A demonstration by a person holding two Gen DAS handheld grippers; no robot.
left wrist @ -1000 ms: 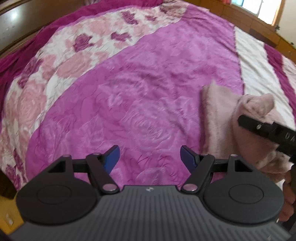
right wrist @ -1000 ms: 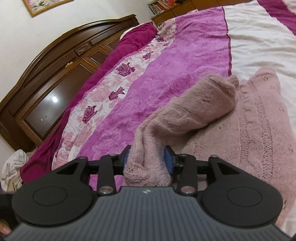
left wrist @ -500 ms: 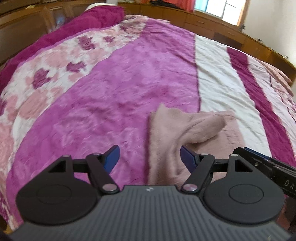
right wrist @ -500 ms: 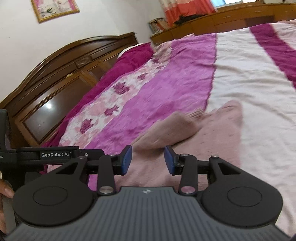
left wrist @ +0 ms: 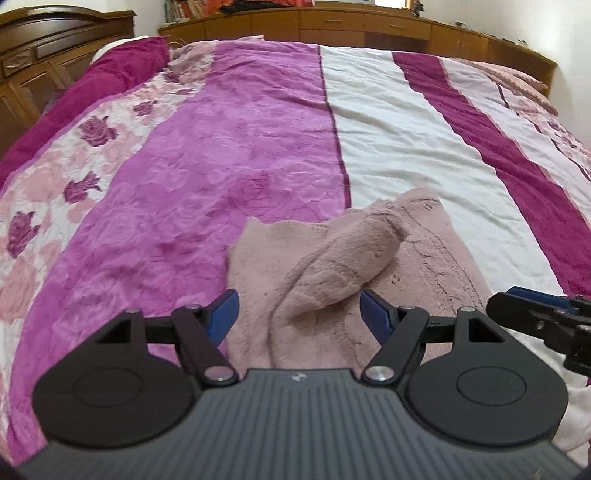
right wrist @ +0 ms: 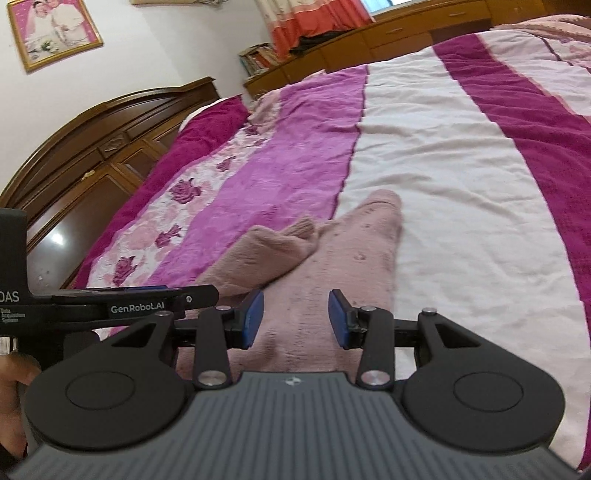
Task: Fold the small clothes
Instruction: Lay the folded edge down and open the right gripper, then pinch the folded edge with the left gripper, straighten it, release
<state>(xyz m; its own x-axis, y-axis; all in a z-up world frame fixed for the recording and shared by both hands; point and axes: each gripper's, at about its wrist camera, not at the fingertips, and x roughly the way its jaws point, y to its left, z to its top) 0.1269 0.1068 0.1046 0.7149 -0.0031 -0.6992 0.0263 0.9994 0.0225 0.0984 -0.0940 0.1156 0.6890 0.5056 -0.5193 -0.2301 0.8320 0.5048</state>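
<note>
A small dusty-pink knit sweater [left wrist: 436,258] lies on the bed, with one sleeve [left wrist: 343,266] folded across its body. My left gripper [left wrist: 299,314] is open and empty, hovering just above the sweater's near left part. In the right wrist view the sweater [right wrist: 354,266] lies flat with the folded sleeve [right wrist: 266,251] at its left. My right gripper [right wrist: 295,319] is open and empty over the near part of the sweater. The right gripper [left wrist: 539,317] shows at the right edge of the left wrist view, and the left gripper's side [right wrist: 122,302] at the left of the right wrist view.
The bedspread [left wrist: 229,155] has magenta, floral, white and dark pink stripes. A dark wooden headboard [right wrist: 92,155] stands to the left. Wooden cabinets [left wrist: 369,26] run along the far side of the bed. A framed picture [right wrist: 55,33] hangs on the wall.
My right gripper opened and let go of the sleeve, which now lies across the sweater. Both grippers pulled back and tilted up, with the left one swinging right over the sweater.
</note>
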